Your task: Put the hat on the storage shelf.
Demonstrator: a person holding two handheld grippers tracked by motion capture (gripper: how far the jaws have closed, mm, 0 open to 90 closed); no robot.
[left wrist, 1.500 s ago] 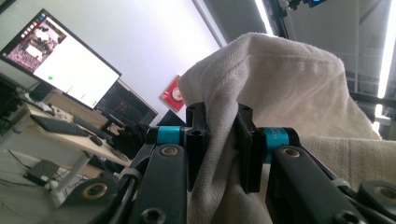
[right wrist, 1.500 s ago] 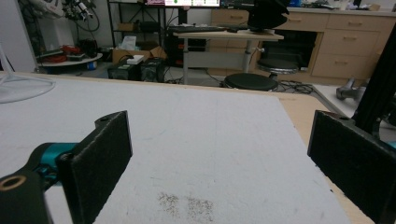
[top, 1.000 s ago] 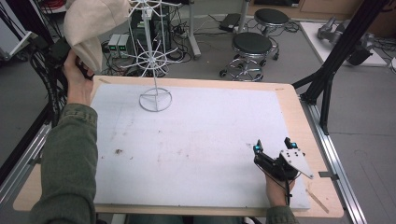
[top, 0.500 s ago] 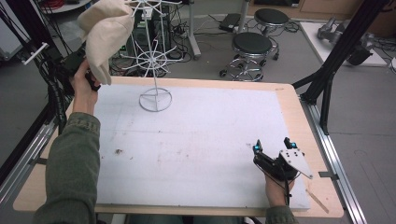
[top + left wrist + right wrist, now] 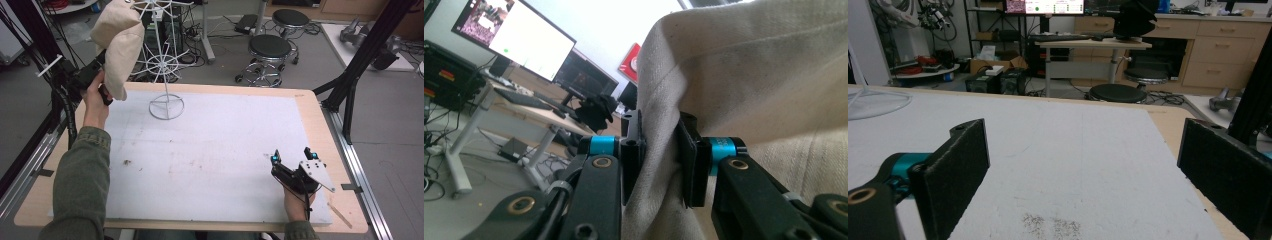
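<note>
Left tongs (image 5: 659, 150) clamp a beige cloth bag (image 5: 119, 45) beside the white wire stand (image 5: 165, 55). Right tongs (image 5: 292, 159) rest apart, empty. The dangling bag could snag the stand's wires and tip it.

Grey floor (image 5: 390, 125), black stools (image 5: 270, 47), desk (image 5: 1093, 44), drawers (image 5: 1218, 55).

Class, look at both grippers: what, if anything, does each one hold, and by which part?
The left gripper pinches a fold of the beige cloth bag, low on the side away from the white wire stand. The right gripper stands open over the table, holding nothing.
</note>
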